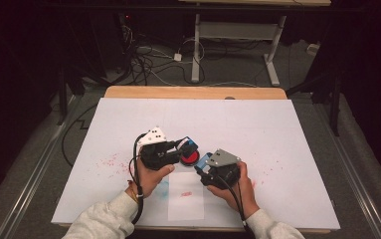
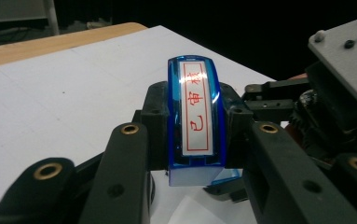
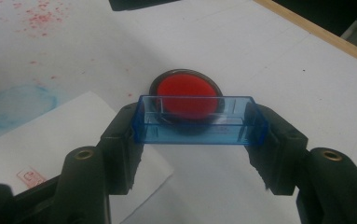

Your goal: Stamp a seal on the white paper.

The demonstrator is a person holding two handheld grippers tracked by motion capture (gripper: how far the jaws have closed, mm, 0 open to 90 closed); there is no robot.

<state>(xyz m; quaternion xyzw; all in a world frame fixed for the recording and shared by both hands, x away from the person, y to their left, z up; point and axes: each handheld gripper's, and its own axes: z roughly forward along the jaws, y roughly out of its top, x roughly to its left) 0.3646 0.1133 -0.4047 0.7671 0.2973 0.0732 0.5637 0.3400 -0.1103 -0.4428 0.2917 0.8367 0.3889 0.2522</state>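
My left gripper (image 2: 195, 120) is shut on a blue stamp (image 2: 195, 116) that stands upright between the jaws, its white label with red characters facing the camera. In the high view the left gripper (image 1: 187, 144) holds the stamp (image 1: 190, 143) just above a round red ink pad (image 1: 190, 157). My right gripper (image 3: 197, 133) is shut on a clear blue rectangular cap (image 3: 197, 126), held level by its ends. The red ink pad (image 3: 185, 91) sits on the table right behind the cap. The right gripper (image 1: 203, 163) is close beside the left one.
A small white paper (image 1: 185, 196) with a red stamp mark (image 1: 185, 193) lies near the front edge between the hands. The white table cover (image 1: 257, 124) has red speckles (image 1: 111, 162) at the left and a blue ring stain (image 3: 20, 105). Desk legs and cables stand beyond the table.
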